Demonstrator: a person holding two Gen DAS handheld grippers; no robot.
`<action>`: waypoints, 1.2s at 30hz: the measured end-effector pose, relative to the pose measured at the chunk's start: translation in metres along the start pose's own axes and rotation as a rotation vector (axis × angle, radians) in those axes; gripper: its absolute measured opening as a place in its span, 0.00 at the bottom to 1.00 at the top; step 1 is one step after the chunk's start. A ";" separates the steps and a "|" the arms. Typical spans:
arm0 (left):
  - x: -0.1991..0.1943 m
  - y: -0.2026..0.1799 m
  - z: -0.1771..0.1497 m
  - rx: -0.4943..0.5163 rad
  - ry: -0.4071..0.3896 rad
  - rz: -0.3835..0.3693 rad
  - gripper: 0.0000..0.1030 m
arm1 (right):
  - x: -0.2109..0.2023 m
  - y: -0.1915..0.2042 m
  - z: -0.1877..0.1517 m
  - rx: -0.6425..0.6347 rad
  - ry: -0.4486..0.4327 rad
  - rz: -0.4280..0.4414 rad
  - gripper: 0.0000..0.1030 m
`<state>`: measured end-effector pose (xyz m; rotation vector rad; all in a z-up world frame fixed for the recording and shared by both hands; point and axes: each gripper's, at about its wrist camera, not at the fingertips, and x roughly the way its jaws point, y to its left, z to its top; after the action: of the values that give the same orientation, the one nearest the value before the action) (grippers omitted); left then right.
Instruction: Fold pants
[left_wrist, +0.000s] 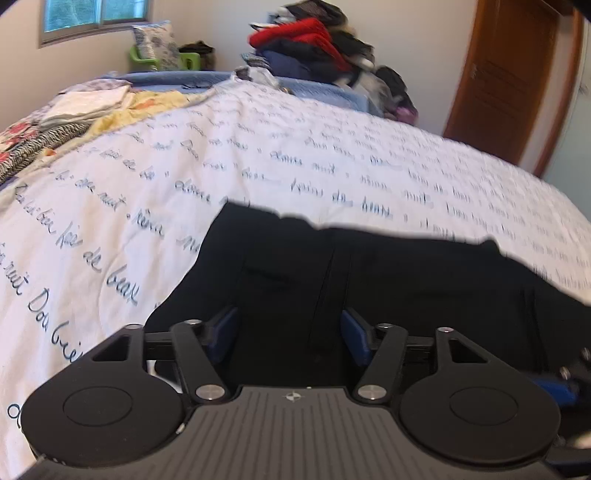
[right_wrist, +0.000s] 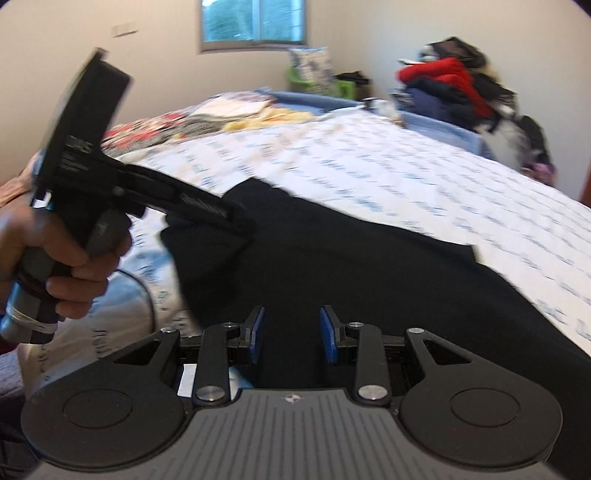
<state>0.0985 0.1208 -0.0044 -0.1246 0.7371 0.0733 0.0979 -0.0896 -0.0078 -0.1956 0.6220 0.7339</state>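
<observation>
Black pants (left_wrist: 369, 280) lie spread on a white bedspread with blue handwriting print (left_wrist: 258, 158). My left gripper (left_wrist: 288, 334) is open, its blue pads apart, just above the near part of the pants. In the right wrist view the pants (right_wrist: 369, 266) stretch across the bed to the right. My right gripper (right_wrist: 291, 334) is open over the near edge of the pants. The left gripper also shows in the right wrist view (right_wrist: 236, 221), held in a hand at the left, its tip at the pants' upper left part; whether it touches the cloth is unclear.
Folded clothes (left_wrist: 74, 107) lie on the bed's far left. A heap of red and dark clothes (left_wrist: 314, 48) stands at the far side. A wooden door (left_wrist: 517, 81) is at the right. A window (right_wrist: 253, 22) and a patterned pillow (right_wrist: 312, 68) are at the back wall.
</observation>
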 end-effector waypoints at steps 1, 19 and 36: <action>-0.002 0.000 -0.004 0.025 -0.006 -0.006 0.60 | 0.004 0.005 0.000 -0.018 0.009 0.009 0.31; -0.022 0.098 -0.012 -0.560 0.137 -0.374 0.77 | 0.045 0.110 -0.009 -0.532 -0.009 -0.151 0.58; 0.040 0.138 -0.030 -1.009 0.230 -0.613 0.92 | 0.103 0.144 0.005 -0.798 -0.096 -0.257 0.17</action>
<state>0.0926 0.2536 -0.0654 -1.3302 0.8059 -0.1659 0.0615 0.0765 -0.0586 -0.9525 0.1769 0.7048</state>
